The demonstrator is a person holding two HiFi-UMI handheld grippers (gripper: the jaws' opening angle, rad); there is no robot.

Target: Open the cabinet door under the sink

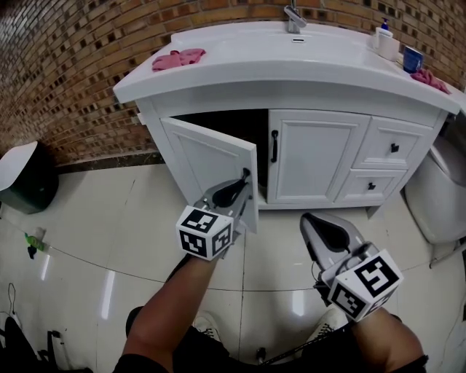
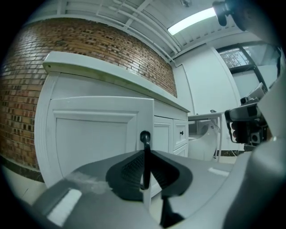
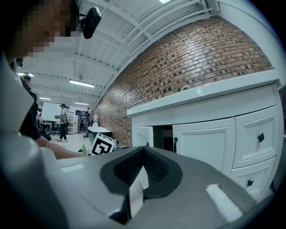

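Observation:
The white vanity (image 1: 291, 69) has its left cabinet door (image 1: 207, 156) swung partly out, with a dark opening (image 1: 240, 127) behind it. My left gripper (image 1: 237, 191) is shut on that door's thin black handle (image 1: 245, 175). In the left gripper view the handle (image 2: 145, 152) stands upright, pinched between the dark pads (image 2: 129, 172) in front of the door panel (image 2: 94, 134). My right gripper (image 1: 320, 226) hangs lower right, away from the cabinet, shut with nothing in it. In its own view, the right gripper (image 3: 142, 167) faces the closed right door (image 3: 208, 143).
The closed right door (image 1: 317, 153) carries a black handle (image 1: 274, 146); two drawers (image 1: 393, 146) lie right of it. A pink cloth (image 1: 177, 57), faucet (image 1: 293, 18), soap bottle (image 1: 384, 33) and blue cup (image 1: 412, 58) sit on top. A toilet (image 1: 437, 197) is right, a dark bin (image 1: 25, 178) left.

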